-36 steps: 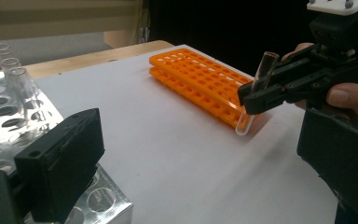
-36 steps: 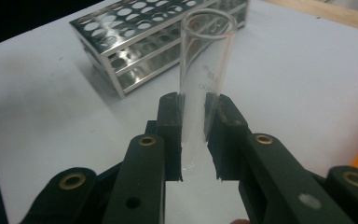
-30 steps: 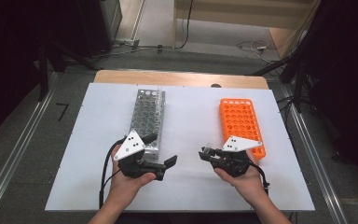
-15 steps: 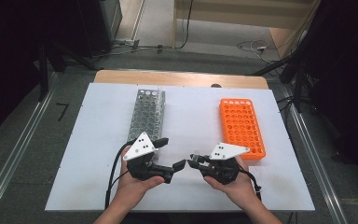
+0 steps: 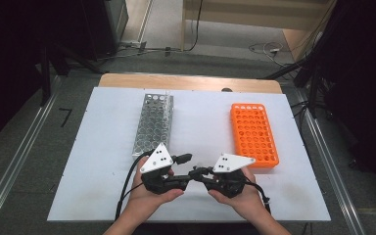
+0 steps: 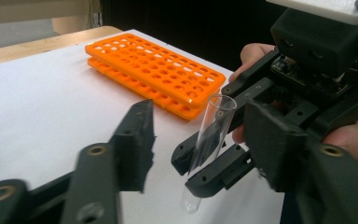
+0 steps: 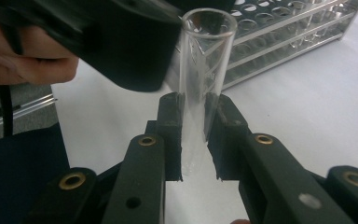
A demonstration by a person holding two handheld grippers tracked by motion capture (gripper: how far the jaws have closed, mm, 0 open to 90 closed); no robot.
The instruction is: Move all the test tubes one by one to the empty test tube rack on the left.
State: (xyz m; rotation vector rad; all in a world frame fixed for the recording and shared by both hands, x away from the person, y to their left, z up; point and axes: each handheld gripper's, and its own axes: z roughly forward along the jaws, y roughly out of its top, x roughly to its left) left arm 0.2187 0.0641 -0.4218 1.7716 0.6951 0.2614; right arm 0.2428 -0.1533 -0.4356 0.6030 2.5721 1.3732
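Observation:
A clear empty test tube (image 7: pixel 204 70) stands nearly upright between the pads of my right gripper (image 7: pixel 196 109), which is shut on its lower half. In the high view both grippers meet tip to tip near the front middle of the white table (image 5: pixel 103 161). My left gripper (image 6: pixel 203 135) faces the right one, and its jaws stand on either side of the tube (image 6: pixel 210 140) with a gap left on each side. Those jaws have just been closing and the pads are not touching the glass.
A silver metal tube rack (image 5: pixel 154 122) lies behind the left hand, its holes empty as far as I can see. An orange plastic rack (image 5: pixel 253 132) lies behind the right hand. A wooden edge and cables run along the far side of the table.
Both hands have moved inward toward each other, so the grippers now meet at the front middle. The left jaws have narrowed around the tube held by the right gripper.

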